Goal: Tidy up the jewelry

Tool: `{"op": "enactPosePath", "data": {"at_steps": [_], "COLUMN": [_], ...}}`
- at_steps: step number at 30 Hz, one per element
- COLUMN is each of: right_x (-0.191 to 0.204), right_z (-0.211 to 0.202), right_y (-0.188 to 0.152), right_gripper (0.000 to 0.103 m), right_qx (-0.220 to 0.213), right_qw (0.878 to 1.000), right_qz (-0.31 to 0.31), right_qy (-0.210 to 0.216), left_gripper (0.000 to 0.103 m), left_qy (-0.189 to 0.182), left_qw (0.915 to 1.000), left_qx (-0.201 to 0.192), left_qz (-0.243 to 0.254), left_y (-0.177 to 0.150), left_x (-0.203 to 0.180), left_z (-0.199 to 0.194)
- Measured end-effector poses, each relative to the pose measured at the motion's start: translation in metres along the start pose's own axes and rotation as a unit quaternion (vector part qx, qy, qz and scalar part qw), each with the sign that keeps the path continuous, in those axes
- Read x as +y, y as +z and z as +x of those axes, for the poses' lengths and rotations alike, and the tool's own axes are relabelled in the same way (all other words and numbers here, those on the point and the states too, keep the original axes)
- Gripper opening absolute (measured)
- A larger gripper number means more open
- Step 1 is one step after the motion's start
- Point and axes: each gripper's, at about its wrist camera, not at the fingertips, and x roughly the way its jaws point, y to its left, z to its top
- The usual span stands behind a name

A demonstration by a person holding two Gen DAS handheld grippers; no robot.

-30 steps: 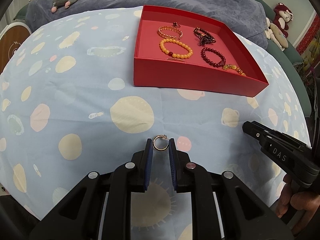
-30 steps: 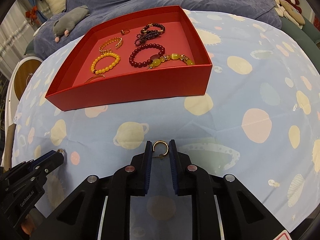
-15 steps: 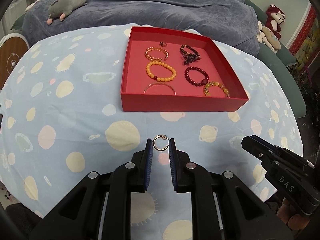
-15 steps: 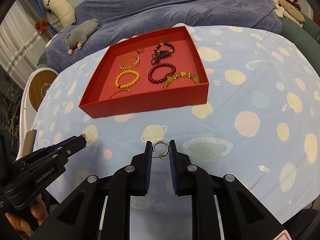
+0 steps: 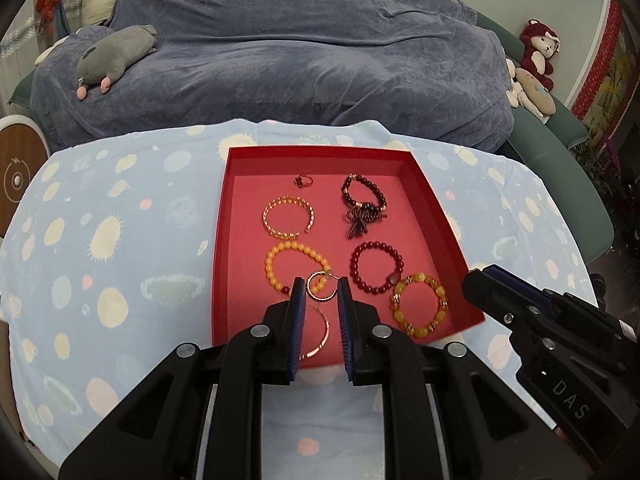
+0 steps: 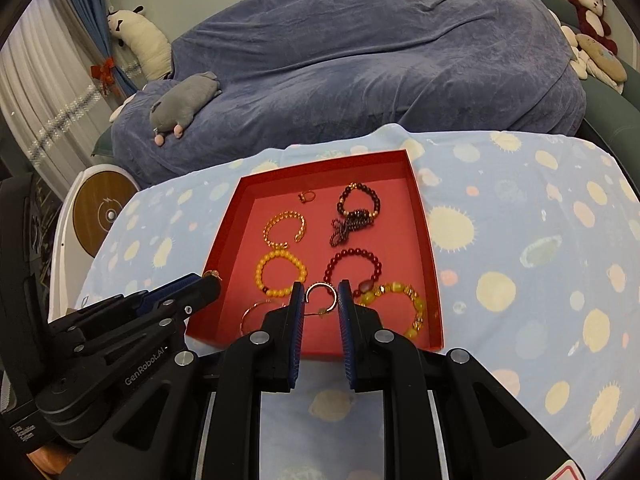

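A red tray (image 5: 222,216) (image 6: 424,232) lies on the table and holds several beaded bracelets, a thin bangle (image 5: 320,334) and a small ring (image 5: 303,180). My left gripper (image 5: 320,290) is shut on a gold hoop earring (image 5: 320,286) and holds it above the tray's near part. My right gripper (image 6: 320,294) is shut on a second gold hoop earring (image 6: 320,296), also above the tray's near part. Each gripper shows in the other's view, the right gripper in the left wrist view (image 5: 476,280) and the left gripper in the right wrist view (image 6: 212,280).
The table has a light blue cloth with pale spots (image 5: 100,240). A bed under a blue-grey cover (image 5: 300,52) stands behind it, with a grey plush toy (image 5: 116,52). Soft toys (image 5: 536,64) sit at the far right. A round wooden-faced device (image 6: 102,210) stands at the left.
Both grippers have risen and moved forward from the cloth in front of the tray to above its near part, each still holding its earring.
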Motion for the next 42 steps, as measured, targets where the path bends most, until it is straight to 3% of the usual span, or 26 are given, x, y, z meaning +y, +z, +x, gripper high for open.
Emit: {"op": "enactPosePath", "data": {"at_steps": [8,17,31,32,35,42], "right_x": [-0.013,-0.026,-0.021,-0.02,-0.018,-0.009], "right_z": [0.062,0.116,0.135,0.132,0.124,0.09], "right_y": [0.035,0.048,0.046,0.046,0.046,0.041], "right_gripper": [0.016,0.016,0.017,0.017,0.027,0.033], "right_qx": [0.02,0.045,0.057,0.054,0.049,0.038], "right_qw": [1.0,0.998,0.997,0.997,0.997,0.997], "right_qz": [-0.001,0.0,-0.008,-0.009,-0.006,-0.015], "right_qy": [-0.016,-0.032,-0.046,-0.051,-0.051,-0.062], "left_gripper": [0.016,0.016,0.016,0.019,0.042,0.048], "left_qy": [0.012,0.029,0.044,0.048,0.057,0.064], "left_qw": [0.9997,0.9982,0.9968,0.9969,0.9968,0.9971], "left_qx": [0.022,0.052,0.066,0.062,0.056,0.04], "left_qz": [0.001,0.001,0.003,0.004,0.007,0.001], "left_y": [0.033,0.042,0.045,0.045,0.045,0.04], "left_x": [0.005,0.015,0.019,0.018,0.017,0.014], "left_z": [0.059,0.111,0.128,0.127,0.122,0.089]}}
